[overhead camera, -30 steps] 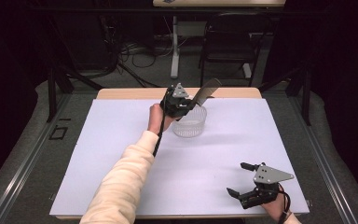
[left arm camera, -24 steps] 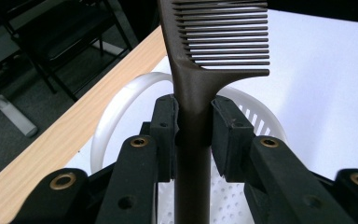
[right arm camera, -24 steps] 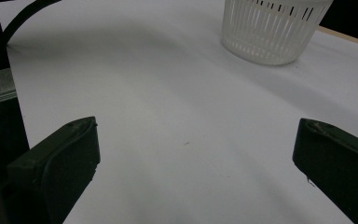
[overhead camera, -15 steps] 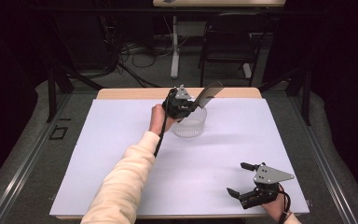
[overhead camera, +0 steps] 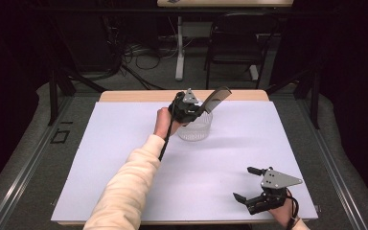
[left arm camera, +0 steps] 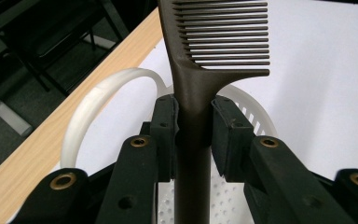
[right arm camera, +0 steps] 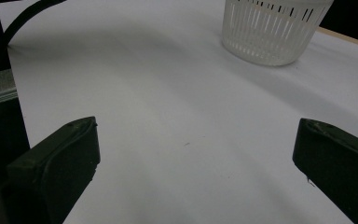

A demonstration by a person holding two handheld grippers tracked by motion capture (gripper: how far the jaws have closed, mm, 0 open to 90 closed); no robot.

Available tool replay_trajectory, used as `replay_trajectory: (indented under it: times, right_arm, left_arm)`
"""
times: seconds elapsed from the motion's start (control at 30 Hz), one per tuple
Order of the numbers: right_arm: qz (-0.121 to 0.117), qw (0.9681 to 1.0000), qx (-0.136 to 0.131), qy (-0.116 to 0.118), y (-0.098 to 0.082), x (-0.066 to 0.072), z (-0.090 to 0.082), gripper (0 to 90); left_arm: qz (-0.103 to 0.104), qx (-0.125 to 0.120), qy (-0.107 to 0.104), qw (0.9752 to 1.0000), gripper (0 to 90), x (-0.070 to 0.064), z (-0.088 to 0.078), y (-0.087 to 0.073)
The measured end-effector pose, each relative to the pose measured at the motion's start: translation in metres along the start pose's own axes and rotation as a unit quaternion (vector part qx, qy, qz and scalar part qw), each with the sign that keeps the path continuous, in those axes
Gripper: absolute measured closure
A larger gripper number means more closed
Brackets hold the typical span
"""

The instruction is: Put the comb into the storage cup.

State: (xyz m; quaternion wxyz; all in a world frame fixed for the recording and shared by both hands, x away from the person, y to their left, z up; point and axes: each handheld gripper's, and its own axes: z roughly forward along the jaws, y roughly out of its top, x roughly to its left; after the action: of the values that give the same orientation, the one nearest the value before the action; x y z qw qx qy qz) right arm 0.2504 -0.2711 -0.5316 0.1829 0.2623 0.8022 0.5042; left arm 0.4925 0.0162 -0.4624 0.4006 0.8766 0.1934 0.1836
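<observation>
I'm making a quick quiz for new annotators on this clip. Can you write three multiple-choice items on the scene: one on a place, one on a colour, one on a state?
1. Where does the basket stand?
A. near the table's far edge
B. at the near right corner
C. on the floor

2. What colour is the comb?
A. white
B. dark brown
C. red

3. How do the jaws of the right gripper stand?
A. shut on the comb
B. shut on the basket
C. open, holding nothing

Answers:
1 A: in the high view it sits on the white sheet by the far wooden edge.
2 B: the left gripper view shows its brown handle and teeth, clamped by the left gripper.
3 C: the right gripper view shows bare sheet between them.
</observation>
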Motion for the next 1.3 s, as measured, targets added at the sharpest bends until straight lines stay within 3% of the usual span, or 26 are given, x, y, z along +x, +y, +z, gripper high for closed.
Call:
replay_trajectory:
  times: [0.67, 1.3]
  right_arm:
    - [0.001, 1.0000, 0.000, 0.000, 0.000, 0.000, 0.000, 0.2]
    - [-0.001, 1.0000, 0.000, 0.000, 0.000, 0.000, -0.001, 0.2]
  left_arm:
    - [0.007, 0.018, -0.007, 0.9998, 71.9, -0.001, 0.012, -0.006]
    - [0.001, 0.028, -0.013, 0.9995, 71.8, 0.001, 0.018, -0.013]
